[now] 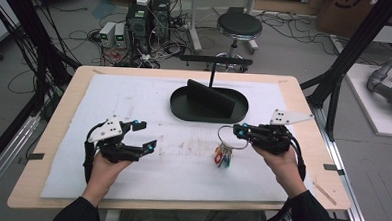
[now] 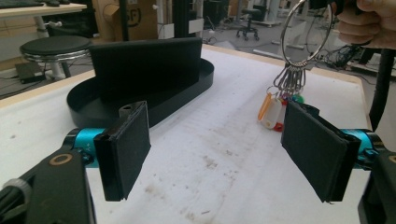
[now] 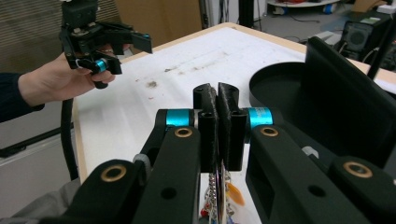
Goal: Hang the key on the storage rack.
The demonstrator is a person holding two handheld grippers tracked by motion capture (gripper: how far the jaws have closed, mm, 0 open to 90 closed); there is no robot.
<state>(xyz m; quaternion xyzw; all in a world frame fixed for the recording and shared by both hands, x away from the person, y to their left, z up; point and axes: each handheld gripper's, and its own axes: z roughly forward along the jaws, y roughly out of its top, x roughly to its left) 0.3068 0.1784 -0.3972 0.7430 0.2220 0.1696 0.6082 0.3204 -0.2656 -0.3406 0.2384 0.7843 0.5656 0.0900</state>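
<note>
A large metal key ring (image 1: 226,137) carries several keys with coloured tags (image 1: 223,156). My right gripper (image 1: 239,131) is shut on the ring's top, right of the table's middle. The ring (image 2: 308,32) stands upright and the keys and tags (image 2: 279,103) hang down to the white mat. In the right gripper view its jaws (image 3: 217,93) are pressed together, with keys (image 3: 219,191) dangling below. My left gripper (image 1: 146,135) is open with nothing in it, at the left of the mat. Its pads (image 2: 127,147) stand wide apart, facing the keys.
A black oval tray (image 1: 181,107) with an upright divider (image 1: 209,97) sits at the back centre of the mat, seen also as the tray (image 2: 88,105) and the tray (image 3: 273,81). A stool (image 1: 239,26) and cabling stand beyond the table.
</note>
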